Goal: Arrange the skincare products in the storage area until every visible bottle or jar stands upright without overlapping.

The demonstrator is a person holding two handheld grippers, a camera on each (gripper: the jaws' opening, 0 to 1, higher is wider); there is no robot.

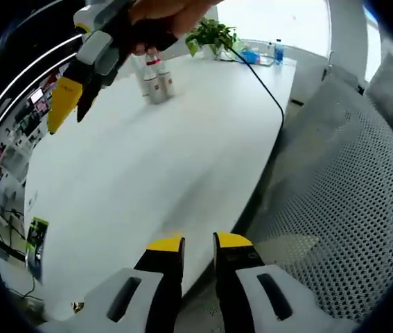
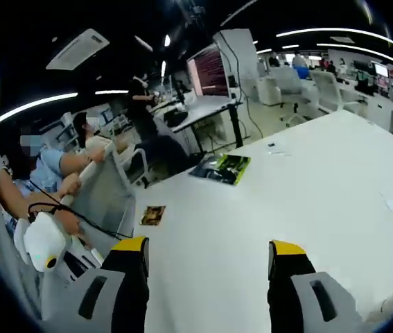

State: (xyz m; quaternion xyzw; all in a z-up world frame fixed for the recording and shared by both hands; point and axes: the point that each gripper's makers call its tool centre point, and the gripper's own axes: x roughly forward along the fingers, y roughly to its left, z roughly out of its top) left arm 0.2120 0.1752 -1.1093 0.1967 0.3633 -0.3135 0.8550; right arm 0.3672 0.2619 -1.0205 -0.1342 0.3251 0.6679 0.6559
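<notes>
Left gripper (image 1: 197,243): jaws nearly together, empty, low over the near edge of the white table (image 1: 147,173), mesh chair (image 1: 348,201) to its right. Right gripper (image 2: 208,251): jaws wide apart, empty, over bare tabletop; seen from the left gripper view it hangs at upper left, well short of the bottles. Small skincare bottles (image 1: 156,82) stand upright, clustered touching, at the far end, near a potted plant (image 1: 211,33). Judged step: approach, nothing grasped. Next: carry the right gripper to the cluster and space the bottles apart.
</notes>
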